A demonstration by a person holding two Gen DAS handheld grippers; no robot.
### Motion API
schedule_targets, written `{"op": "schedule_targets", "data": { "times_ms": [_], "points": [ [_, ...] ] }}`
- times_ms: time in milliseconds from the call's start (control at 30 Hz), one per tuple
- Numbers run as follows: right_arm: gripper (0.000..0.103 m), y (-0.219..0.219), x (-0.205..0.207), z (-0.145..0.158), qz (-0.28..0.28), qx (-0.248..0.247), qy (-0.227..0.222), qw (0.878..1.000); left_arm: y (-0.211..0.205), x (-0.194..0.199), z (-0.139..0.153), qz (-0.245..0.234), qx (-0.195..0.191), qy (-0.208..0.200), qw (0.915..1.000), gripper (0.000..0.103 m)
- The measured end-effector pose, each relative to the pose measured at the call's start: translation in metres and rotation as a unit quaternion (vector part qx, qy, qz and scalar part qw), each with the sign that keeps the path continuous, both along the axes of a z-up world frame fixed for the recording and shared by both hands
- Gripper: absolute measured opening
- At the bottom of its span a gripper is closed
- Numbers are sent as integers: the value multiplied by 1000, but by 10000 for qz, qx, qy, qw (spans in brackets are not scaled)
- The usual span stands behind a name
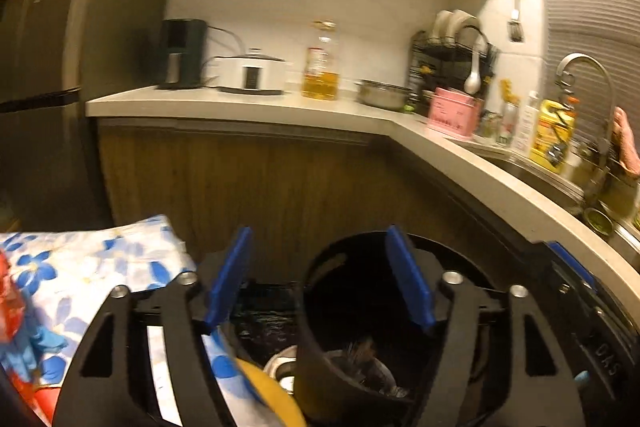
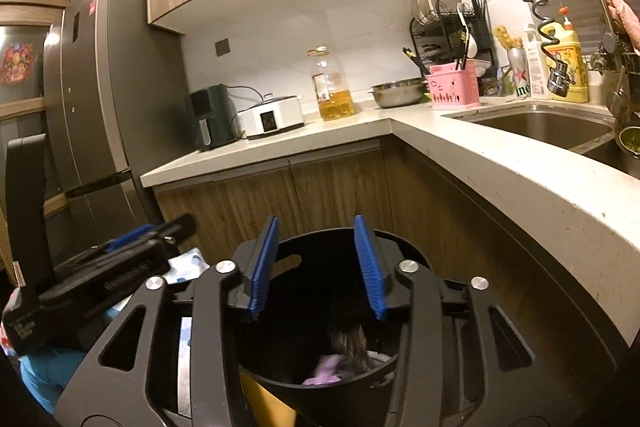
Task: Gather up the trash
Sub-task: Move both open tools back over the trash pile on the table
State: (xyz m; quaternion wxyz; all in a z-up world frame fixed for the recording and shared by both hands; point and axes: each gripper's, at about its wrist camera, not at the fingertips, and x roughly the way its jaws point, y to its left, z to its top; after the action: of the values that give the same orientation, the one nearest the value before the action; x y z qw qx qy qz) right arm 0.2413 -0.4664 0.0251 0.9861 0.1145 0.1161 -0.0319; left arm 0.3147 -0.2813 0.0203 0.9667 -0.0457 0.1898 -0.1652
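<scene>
A black round trash bin (image 2: pixel 288 311) stands on the floor against the wooden cabinets. Trash lies in its bottom, with a pale purple scrap (image 2: pixel 328 369) showing in the right wrist view. The bin also shows in the left wrist view (image 1: pixel 340 307). My right gripper (image 2: pixel 318 267) hangs over the bin's mouth, open, with nothing between its blue pads (image 2: pixel 370 267). My left gripper (image 1: pixel 320 279) is open and empty, over the bin's left rim; its body shows at the left of the right wrist view (image 2: pixel 100 283).
A blue-flowered cloth or bag (image 1: pixel 92 267) lies left of the bin. A yellow object (image 1: pixel 272 395) sits at the bin's near left. The L-shaped counter (image 2: pixel 500 163) carries an oil bottle (image 2: pixel 334 87), a steel bowl (image 2: pixel 398 93) and a sink (image 2: pixel 536 127). A fridge (image 2: pixel 100 87) stands left.
</scene>
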Motion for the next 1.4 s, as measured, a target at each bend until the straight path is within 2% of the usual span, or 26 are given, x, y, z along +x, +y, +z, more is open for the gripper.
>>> {"op": "schedule_targets", "data": {
  "times_ms": [100,167,267,333,367,600,867,1000,1200,1300,1400],
  "points": [
    [55,2,-4,0,-51,50,24,10000,13,-5,1,246,-40,94,9996,82],
    [66,5,-10,1,-93,36,23,9999,18,-10,1,317,-4,112,9994,86],
    [77,10,-19,2,-156,31,9,9999,26,-23,2,448,80,99,9989,89],
    [81,13,-28,4,-203,41,-26,9998,32,-34,2,551,133,54,9984,97],
    [83,14,-32,5,-205,57,-38,9998,35,-38,2,594,162,33,9981,97],
    [86,36,-60,8,-202,-18,-60,9998,61,-73,6,823,272,-19,9962,97],
    [87,73,-89,10,8,-79,-189,9998,118,-126,3,1323,402,-320,9899,97],
    [87,102,-99,4,263,-177,-198,9993,157,-149,-7,1838,538,-344,9809,97],
    [87,146,-112,-11,652,-246,-257,9972,216,-179,-22,2670,695,-377,9605,97],
    [87,165,-112,-21,851,-198,-249,9959,236,-186,-29,2803,666,-327,9570,97],
    [87,188,-107,-35,1037,-281,-73,9942,246,-187,-37,2835,792,-328,9551,97]
  ]
}}
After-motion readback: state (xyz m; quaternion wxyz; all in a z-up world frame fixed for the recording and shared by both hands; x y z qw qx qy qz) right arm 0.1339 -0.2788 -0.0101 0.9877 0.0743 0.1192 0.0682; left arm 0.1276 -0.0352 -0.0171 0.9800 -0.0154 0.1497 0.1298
